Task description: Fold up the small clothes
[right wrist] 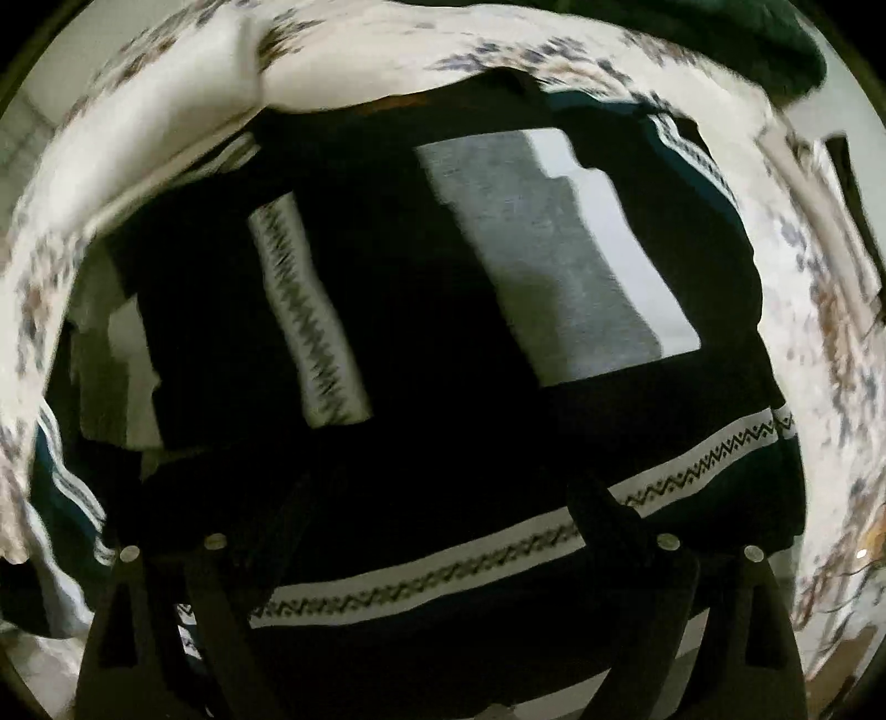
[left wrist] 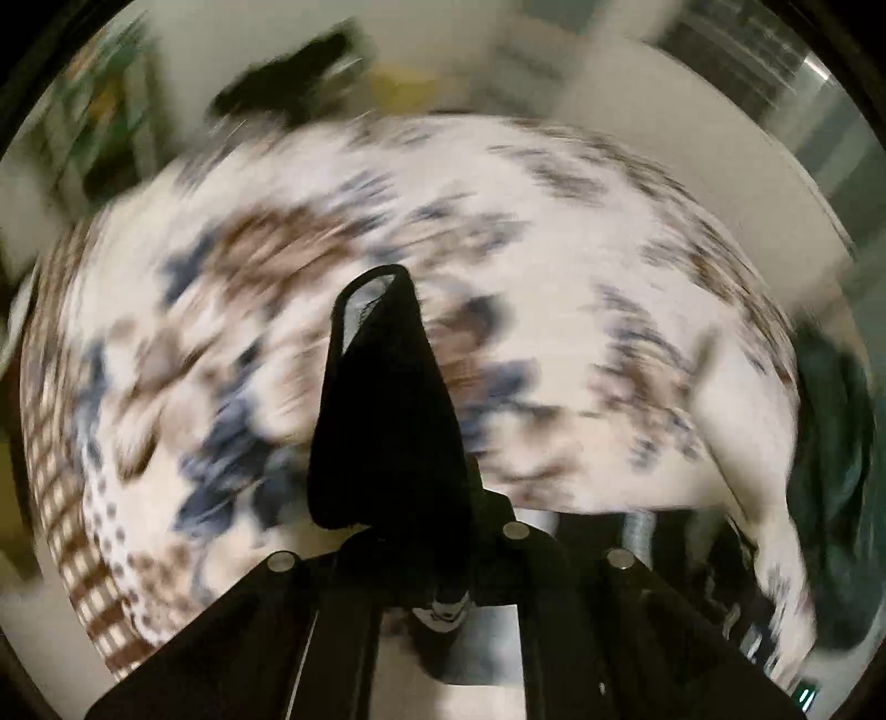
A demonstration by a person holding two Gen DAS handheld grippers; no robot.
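Observation:
In the left wrist view my left gripper [left wrist: 382, 310] is shut on a black garment [left wrist: 387, 421] that wraps its fingers and hangs over a blurred white cloth with brown and blue flower print [left wrist: 554, 249]. In the right wrist view a dark sweater [right wrist: 443, 343] with white zigzag bands and a grey panel fills the frame, lying on the same floral cloth [right wrist: 166, 105]. My right gripper [right wrist: 443, 531] is low against the sweater; its dark fingers [right wrist: 598, 509] merge with the fabric and I cannot tell how the jaws stand.
A dark green garment [left wrist: 830, 443] lies at the right edge of the floral cloth; it also shows in the right wrist view [right wrist: 775, 50]. A black item [left wrist: 293, 77] sits beyond the cloth's far edge. Shelving and walls blur behind.

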